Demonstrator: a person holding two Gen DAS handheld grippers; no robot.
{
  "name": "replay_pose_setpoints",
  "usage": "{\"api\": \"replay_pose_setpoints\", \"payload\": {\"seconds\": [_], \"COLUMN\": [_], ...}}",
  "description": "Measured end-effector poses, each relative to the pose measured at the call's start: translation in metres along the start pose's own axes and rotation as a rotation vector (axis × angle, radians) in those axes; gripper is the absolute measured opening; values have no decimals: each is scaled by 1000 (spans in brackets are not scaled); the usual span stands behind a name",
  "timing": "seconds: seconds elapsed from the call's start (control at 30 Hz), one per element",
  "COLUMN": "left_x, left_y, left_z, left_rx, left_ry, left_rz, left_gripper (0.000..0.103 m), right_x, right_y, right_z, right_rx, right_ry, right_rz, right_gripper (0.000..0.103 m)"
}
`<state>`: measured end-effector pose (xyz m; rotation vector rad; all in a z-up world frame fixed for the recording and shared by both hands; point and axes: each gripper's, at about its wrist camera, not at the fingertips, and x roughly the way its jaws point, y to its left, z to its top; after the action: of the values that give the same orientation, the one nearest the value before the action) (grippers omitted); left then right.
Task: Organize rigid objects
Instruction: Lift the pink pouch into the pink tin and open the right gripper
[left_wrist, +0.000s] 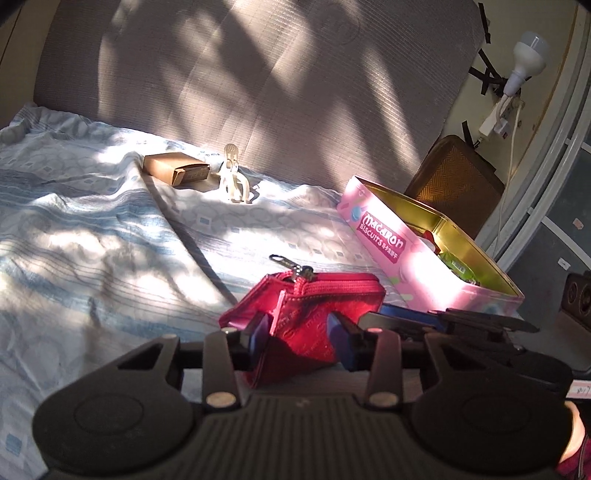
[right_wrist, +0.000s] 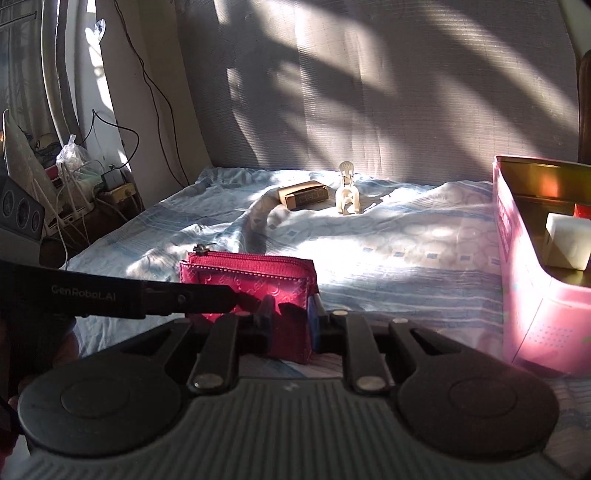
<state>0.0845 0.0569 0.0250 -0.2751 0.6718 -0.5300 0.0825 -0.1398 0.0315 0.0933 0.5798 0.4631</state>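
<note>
A red zip purse (left_wrist: 306, 314) stands on edge on the blue patterned bedsheet. My left gripper (left_wrist: 297, 332) is shut on one end of it. My right gripper (right_wrist: 290, 314) is shut on the other end of the purse (right_wrist: 251, 280). The left gripper's arm (right_wrist: 155, 295) reaches in from the left of the right wrist view. A pink Macaron biscuit tin (left_wrist: 399, 247) lies open to the right; it also shows in the right wrist view (right_wrist: 524, 258), holding a white block (right_wrist: 567, 242) and a red item.
A small brown box (left_wrist: 175, 169) and a cream plastic clip (left_wrist: 234, 181) lie at the back of the bed against a grey mattress. A brown chair (left_wrist: 454, 184) stands behind the tin. Cables and clutter (right_wrist: 77, 177) sit at the bed's left.
</note>
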Motion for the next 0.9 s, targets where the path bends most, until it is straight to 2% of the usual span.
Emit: {"api": "replay_pose_setpoints", "payload": {"seconds": [0.13, 0.3, 0.53, 0.63, 0.7, 0.8, 0.9], "left_x": [12, 42, 91, 105, 111, 112, 110], "left_y": [-26, -83, -186, -213, -228, -239, -244], "left_z": [-10, -22, -48, -53, -58, -65, -69], "left_rx": [49, 143, 350, 383, 409, 441, 475], "left_ry": [40, 116, 206, 238, 248, 240, 234], "left_rz": [-44, -148, -243, -279, -286, -261, -231], "left_gripper": [36, 36, 39, 40, 44, 51, 51], "right_x": [-28, -83, -158, -182, -193, -200, -198], "right_y": [-9, -30, -81, -96, -103, -109, -111], "right_z": [-9, -33, -75, -88, -95, -103, -106], "right_rx": [21, 41, 189, 234, 261, 262, 219], "right_ry": [-26, -87, -169, -196, -209, -209, -201], "right_rz": [-50, -176, -347, -401, -409, -371, -341], "right_gripper": [16, 15, 16, 16, 16, 21, 28]}}
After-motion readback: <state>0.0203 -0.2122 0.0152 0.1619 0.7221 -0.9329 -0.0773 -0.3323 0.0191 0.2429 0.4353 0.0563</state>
